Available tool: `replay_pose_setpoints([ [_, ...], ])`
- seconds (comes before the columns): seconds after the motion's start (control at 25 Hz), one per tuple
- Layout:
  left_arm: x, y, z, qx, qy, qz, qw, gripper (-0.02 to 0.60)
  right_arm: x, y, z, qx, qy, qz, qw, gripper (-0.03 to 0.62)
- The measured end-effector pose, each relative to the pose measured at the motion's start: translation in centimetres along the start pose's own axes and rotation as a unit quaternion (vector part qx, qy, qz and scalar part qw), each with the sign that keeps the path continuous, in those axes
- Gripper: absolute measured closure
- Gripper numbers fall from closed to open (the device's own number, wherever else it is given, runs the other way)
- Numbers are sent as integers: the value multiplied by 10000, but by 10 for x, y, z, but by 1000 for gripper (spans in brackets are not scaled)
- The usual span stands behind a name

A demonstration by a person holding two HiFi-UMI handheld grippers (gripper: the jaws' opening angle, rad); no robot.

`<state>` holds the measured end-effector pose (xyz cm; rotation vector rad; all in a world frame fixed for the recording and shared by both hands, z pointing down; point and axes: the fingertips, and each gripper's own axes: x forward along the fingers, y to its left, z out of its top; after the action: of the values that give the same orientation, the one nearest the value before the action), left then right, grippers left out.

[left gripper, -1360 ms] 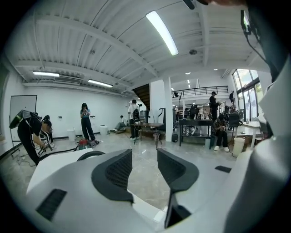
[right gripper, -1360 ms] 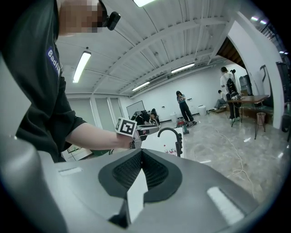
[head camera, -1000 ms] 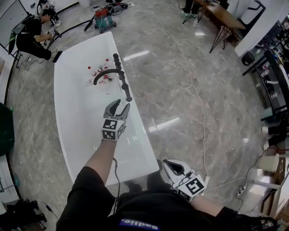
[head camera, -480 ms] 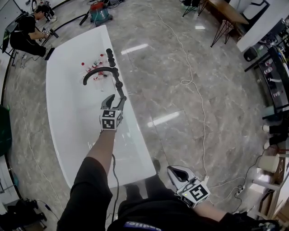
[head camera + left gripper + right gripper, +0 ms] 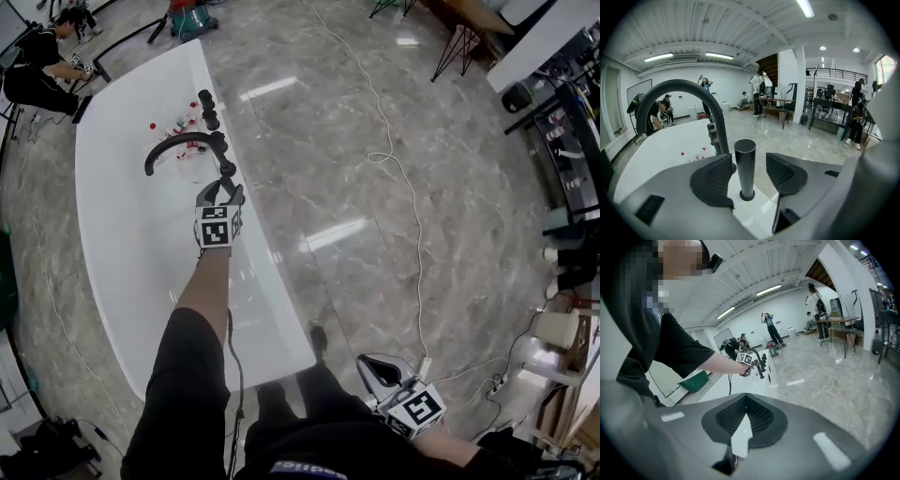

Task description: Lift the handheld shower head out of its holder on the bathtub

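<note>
Straddling the shower head point(image 5: 745, 163), the left gripper point(image 5: 221, 190) has its fingers point(image 5: 715, 180) wide and opening further. The black upright handle stands between them, w/ a gap on each side and no pad touching it. It sits in its holder point(image 5: 746, 197), a dark ring on the white bathtub point(image 5: 272, 309) rim just below the fingertips. Beyond the left finger rises the arched black faucet point(image 5: 679, 89), close behind the handle. The right gripper point(image 5: 377, 368) hangs low by the person's body, well apart from all this – its fingers look pressed together w/ nothing between them.

Task judgement: early stage, i.e. the grasp is lined up but not made.

Risks from here:
- Closing too near the top cap – a smooth round handle could squirt out of the pads, esp. if they meet it off-centre.
- Pulling at a slant. The handle stands straight in the ring, so a tilted lift would prob. bind it against the holder wall.
- Left finger clipping the faucet, since the two stand so near each other on that side.
- A hose, if there is one under the rim (not visible), may drag back on the way up and twist the handle in the grip.
</note>
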<state>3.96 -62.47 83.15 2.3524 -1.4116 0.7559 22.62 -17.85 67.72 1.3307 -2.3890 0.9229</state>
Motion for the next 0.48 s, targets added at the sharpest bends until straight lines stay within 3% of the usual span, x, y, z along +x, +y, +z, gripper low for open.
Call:
replay_pose_setpoints([
  [0.2, 19, 1, -6, 247, 182, 113, 9995, 377, -5, -17, -9, 94, 42, -122, 9999, 592],
  [0.32, 23, 3, -5, 292, 230, 235, 9990, 440, -9, -22, -10, 91, 50, -123, 9999, 592],
  [0.48, 20, 2, -3, 280, 388, 279, 9985, 443, -11, -25, -5, 125, -48, -137, 9998, 592],
])
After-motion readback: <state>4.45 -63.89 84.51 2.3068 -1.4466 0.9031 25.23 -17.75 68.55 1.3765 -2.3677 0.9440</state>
